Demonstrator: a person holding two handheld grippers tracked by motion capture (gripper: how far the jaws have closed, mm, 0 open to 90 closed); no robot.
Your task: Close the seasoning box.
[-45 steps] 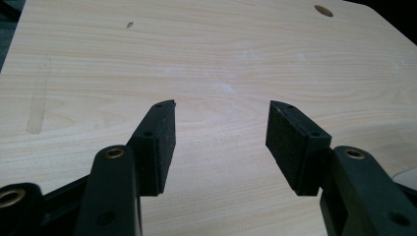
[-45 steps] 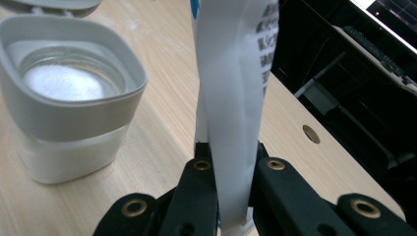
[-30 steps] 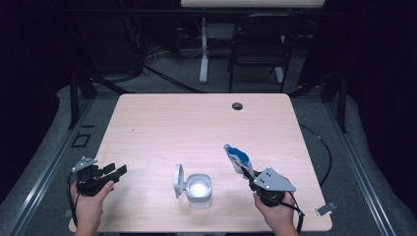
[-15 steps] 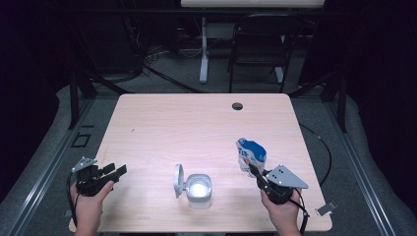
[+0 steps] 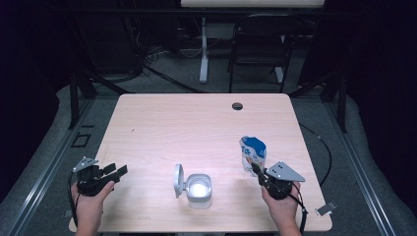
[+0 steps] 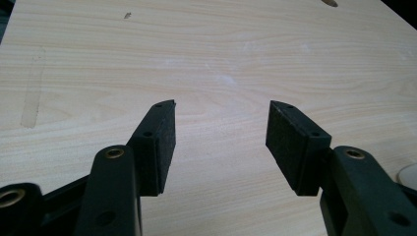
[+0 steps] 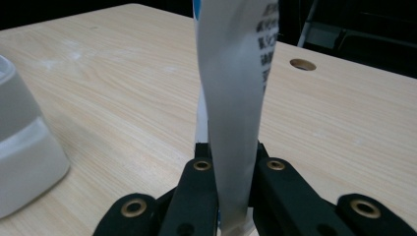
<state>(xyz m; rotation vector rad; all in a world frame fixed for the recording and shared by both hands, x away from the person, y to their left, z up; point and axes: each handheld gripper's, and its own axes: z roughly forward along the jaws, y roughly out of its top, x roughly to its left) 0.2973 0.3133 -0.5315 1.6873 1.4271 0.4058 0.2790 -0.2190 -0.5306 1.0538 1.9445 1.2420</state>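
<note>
Tightly, right claw (image 7: 231, 162) pinches pouch (image 7: 236, 98).

open container (image 5: 199, 189) mid-front, bare tabletop (image 5: 196, 128) beyond

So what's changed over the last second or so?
The right tongs, clamped on the blue and white pouch, carried it away from the open white container toward the table's right side and stood it more upright. Nothing was let go. The left tongs, open, and the container stayed put.
</note>
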